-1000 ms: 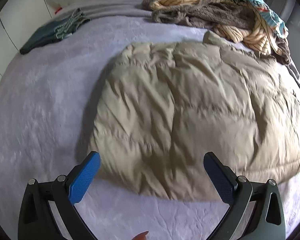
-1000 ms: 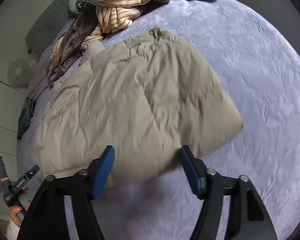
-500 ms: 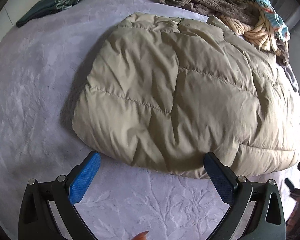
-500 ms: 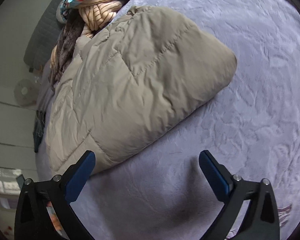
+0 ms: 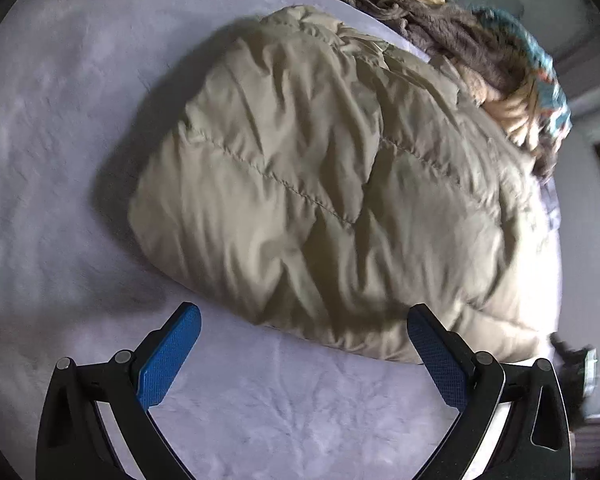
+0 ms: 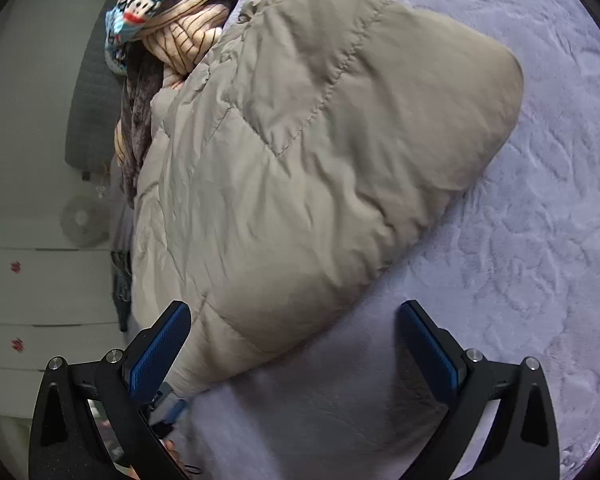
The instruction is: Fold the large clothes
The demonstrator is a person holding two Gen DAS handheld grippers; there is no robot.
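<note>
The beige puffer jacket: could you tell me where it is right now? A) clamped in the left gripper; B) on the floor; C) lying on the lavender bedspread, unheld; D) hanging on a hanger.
C: the beige puffer jacket lies on the lavender bedspread, and both grippers' jaws are open, empty.

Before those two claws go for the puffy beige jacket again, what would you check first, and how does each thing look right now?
1. Left gripper open, nothing between its fingers: ok.
2. Right gripper open wide: ok. The jacket's near edge already lies between its fingers, apart from both pads.
3. Jacket lying on the bed, folded to a compact bundle: ok.
4. Near edge within easy reach of both grippers: ok, it lies just ahead of the fingertips.
5. Clothes pile clear of the jacket: not ok, it touches the far edge.
6. Layers underneath lying flat: cannot tell, hidden.
</note>
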